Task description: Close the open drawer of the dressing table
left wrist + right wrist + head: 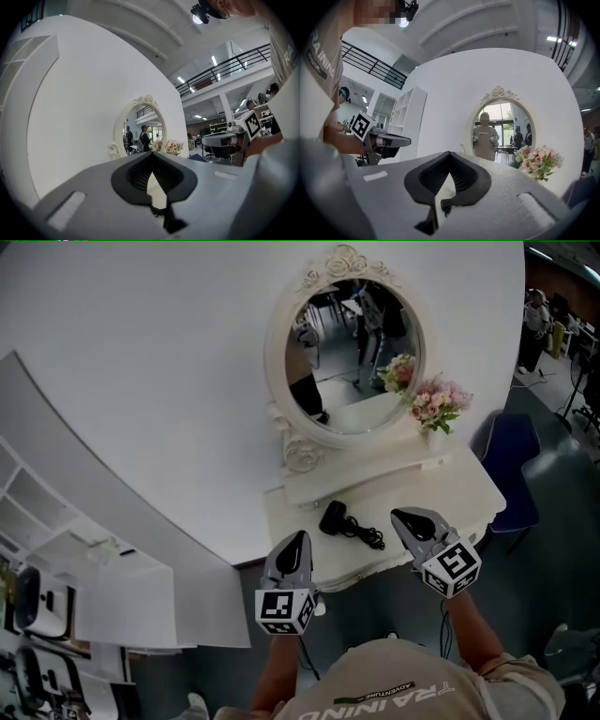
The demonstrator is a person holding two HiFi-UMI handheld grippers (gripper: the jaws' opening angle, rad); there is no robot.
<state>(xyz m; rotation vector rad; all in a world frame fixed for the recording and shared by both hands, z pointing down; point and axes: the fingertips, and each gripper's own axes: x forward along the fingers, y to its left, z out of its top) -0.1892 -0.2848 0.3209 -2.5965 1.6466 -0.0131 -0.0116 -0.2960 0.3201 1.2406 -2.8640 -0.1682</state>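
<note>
Ahead, just below both grippers: white dressing table with oval mirror [448,482]; open drawer not discernible. Left gripper [300,539], right gripper [399,516] equally near, jaws together, empty.

Capitals reading "TRAINING" run across the person's shirt [403,695], seen upside down at the bottom of the head view. A smaller line just above them appears to read "ADVENTURE", though the print is too fine to be sure. In the right gripper view the shirt shows "RAINING" at upper left. In the left gripper view only "RA" shows at the right edge.
</note>
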